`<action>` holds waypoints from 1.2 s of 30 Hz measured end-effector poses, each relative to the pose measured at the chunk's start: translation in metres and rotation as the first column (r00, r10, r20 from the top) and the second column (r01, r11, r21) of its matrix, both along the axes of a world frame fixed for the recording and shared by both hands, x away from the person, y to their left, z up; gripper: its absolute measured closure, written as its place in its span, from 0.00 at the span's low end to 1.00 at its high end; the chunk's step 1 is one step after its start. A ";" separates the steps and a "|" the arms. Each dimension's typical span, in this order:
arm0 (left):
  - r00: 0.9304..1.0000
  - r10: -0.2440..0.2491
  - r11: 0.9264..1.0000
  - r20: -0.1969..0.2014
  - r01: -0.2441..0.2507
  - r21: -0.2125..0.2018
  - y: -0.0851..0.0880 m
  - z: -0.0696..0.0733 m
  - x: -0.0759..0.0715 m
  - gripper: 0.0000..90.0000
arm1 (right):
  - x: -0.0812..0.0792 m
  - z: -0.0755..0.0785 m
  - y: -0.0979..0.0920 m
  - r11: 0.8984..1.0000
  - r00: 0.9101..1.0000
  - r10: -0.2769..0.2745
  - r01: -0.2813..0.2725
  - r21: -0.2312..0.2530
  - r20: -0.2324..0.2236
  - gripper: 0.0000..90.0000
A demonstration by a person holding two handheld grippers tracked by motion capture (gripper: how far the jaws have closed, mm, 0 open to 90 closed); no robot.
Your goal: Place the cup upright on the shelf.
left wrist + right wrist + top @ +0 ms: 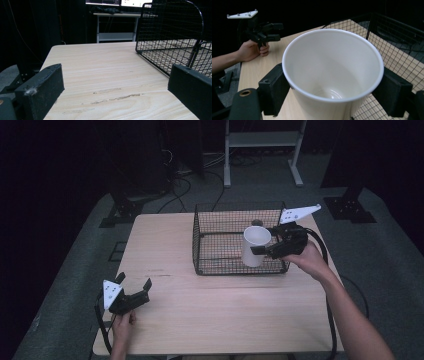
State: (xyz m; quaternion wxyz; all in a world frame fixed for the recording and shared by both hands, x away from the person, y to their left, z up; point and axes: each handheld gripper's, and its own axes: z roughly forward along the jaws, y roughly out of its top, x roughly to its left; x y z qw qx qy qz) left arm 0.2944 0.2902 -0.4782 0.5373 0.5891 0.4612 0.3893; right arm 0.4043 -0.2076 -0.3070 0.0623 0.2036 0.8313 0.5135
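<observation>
Black jaws clamp a white paper cup (332,75) from both sides just below its rim, upright and open-mouthed, as seen from the right gripper view.

From above, the right gripper (260,250) holds the cup at the near right part of a black wire basket (200,245) standing on the far half of a pale wooden table (210,305); whether the cup's base touches the basket floor cannot be told. A small dark object (257,222) lies at the basket's far side. Well apart, at the table's near left corner, the left gripper (134,287) sits in the person's left hand (122,325) with its jaws spread wide and nothing between them, the basket's arched wire end ahead of it.
</observation>
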 end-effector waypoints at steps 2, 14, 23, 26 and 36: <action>1.000 0.000 1.000 0.000 0.000 -0.001 0.000 0.000 0.000 0.00 | 0.002 0.000 0.001 1.000 1.000 0.002 -0.002 -0.003 -0.004 0.22; 1.000 -0.002 1.000 0.000 0.002 -0.003 0.000 0.000 0.000 0.00 | 0.027 0.007 0.022 1.000 1.000 -0.002 0.002 -0.030 -0.001 0.22; 1.000 -0.002 1.000 0.001 0.002 -0.005 0.000 0.000 0.000 0.00 | 0.045 0.007 0.033 0.998 1.000 -0.014 0.013 -0.060 -0.006 0.22; 1.000 -0.002 1.000 0.000 0.002 -0.006 0.001 0.000 0.000 0.00 | 0.050 0.007 0.035 0.998 1.000 -0.017 0.016 -0.063 -0.015 0.22; 1.000 -0.003 1.000 0.001 0.003 -0.007 0.001 0.000 0.000 0.00 | 0.067 0.007 0.045 0.996 0.999 -0.028 0.026 -0.080 -0.025 0.22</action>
